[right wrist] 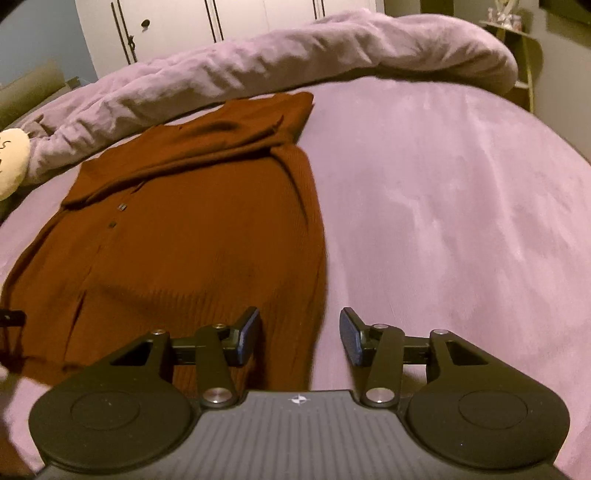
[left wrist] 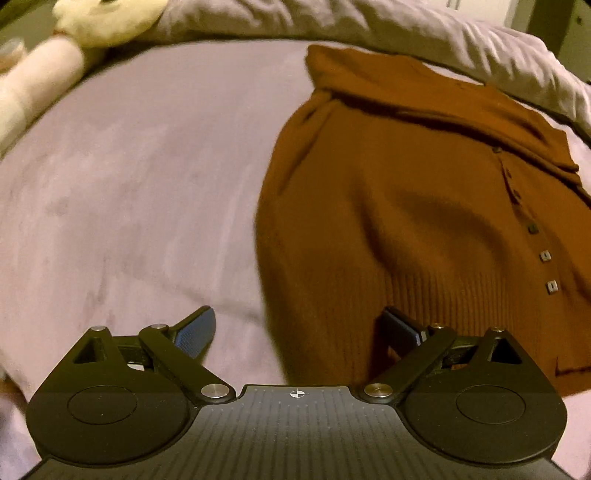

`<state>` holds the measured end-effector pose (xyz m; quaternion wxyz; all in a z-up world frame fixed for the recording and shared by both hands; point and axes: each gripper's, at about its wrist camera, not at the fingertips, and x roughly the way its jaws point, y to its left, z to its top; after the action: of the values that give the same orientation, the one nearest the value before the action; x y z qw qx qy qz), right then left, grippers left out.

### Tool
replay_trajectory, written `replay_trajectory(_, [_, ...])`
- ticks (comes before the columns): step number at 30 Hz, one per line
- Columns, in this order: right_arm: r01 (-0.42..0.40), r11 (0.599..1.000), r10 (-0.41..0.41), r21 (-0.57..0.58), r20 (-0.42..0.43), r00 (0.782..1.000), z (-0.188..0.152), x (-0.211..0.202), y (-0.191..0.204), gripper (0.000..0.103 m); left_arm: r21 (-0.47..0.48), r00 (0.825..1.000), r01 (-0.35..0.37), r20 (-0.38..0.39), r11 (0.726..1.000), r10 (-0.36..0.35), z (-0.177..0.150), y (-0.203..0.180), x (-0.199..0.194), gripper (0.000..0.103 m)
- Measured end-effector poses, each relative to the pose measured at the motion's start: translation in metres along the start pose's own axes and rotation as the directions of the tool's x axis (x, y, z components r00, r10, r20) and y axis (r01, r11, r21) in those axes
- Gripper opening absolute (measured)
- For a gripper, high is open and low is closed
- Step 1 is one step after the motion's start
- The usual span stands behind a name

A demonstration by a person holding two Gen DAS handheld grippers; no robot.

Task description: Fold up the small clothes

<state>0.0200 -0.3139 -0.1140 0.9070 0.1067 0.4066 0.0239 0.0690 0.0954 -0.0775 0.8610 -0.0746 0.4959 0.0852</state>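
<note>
Two tools in play, both with nothing in them. Left tool has its jaws spread wide, one blue pad over bare bedsheet, the other over the ribbed hem of the rust-brown knitted button-up cardigan. No contact that I can see. Right tool is released too, jaws apart at a medium gap and nothing between the pads; its left pad sits over the cardigan's hem edge, the right one over sheet.

Moving out from there: the cardigan lies flat on the mauve velvety bedsheet, hem toward the cameras, small square buttons running up the front, and a sleeve folded across the upper chest. Bit rumpled in the middle.

Past the cardigan's far edge there's a bunched-up lilac duvet running along the bed, just beside the shoulders. A cream plush toy sits at the left end of that, well clear of the garment. White wardrobe doors behind the bed, plus a small corner shelf on the far right. Nothing lies between either tool and the hem.
</note>
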Motion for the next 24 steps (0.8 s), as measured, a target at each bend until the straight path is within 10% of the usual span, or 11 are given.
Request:
replay_trajectory(7, [-0.115,0.989,0.118,0.098,-0.021,0.993,-0.013,-0.005,-0.006,0.044,-0.062,1.000,0.018,-0.007,0.998,-0.018,-0.005,0.015,-0.010,0.086])
replay_trajectory(15, [-0.141,0.976,0.149,0.167,-0.041,0.988,-0.016,0.002,-0.014,0.014,-0.137,0.994,0.105,-0.030,0.985,-0.110,0.002,0.024,-0.007,0.067])
replay_trajectory(24, [-0.145,0.968,0.161,0.203,-0.066,0.985,-0.013,0.008,-0.017,0.012,-0.080,0.987,0.138,-0.077,0.987,-0.144,0.008,0.016,0.003,0.043])
